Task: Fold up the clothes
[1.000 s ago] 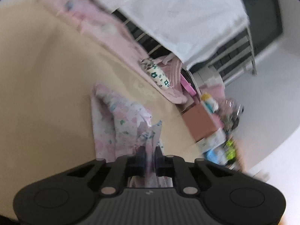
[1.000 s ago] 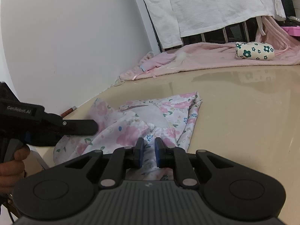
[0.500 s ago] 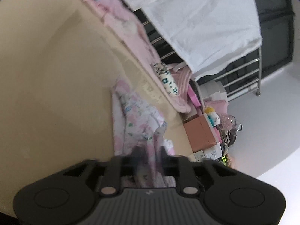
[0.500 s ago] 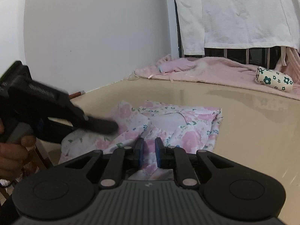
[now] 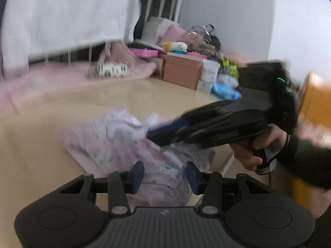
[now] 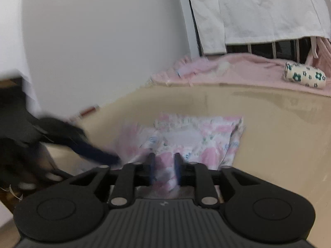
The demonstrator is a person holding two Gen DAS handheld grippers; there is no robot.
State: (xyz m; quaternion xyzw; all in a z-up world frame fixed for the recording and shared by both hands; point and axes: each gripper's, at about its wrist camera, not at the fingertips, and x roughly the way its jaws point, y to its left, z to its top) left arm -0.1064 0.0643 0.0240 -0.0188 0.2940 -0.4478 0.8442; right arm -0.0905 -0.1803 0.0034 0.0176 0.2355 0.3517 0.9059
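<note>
A pink floral garment (image 5: 128,146) lies bunched on the beige table, near its front edge; it also shows in the right wrist view (image 6: 196,136). My left gripper (image 5: 164,176) is open, its jaws apart just above the cloth's near end, holding nothing. My right gripper (image 6: 164,168) has its jaws partly apart with the garment's near edge between them; whether the pads press the cloth is blurred. The right gripper's fingertips (image 5: 159,132) also show in the left wrist view, resting on the garment. The left gripper shows blurred at the garment's left edge in the right wrist view (image 6: 99,155).
A pink blanket (image 6: 238,74) and a flower-print roll (image 6: 304,76) lie along the table's far side. A white sheet (image 6: 258,10) hangs behind. Boxes and clutter (image 5: 186,70) stand at the table's far right. The table edge (image 5: 227,161) runs beside the garment.
My left gripper has opened and let go of the garment and swung round sharply. My right gripper's jaws have widened. The garment has settled flatter on the table.
</note>
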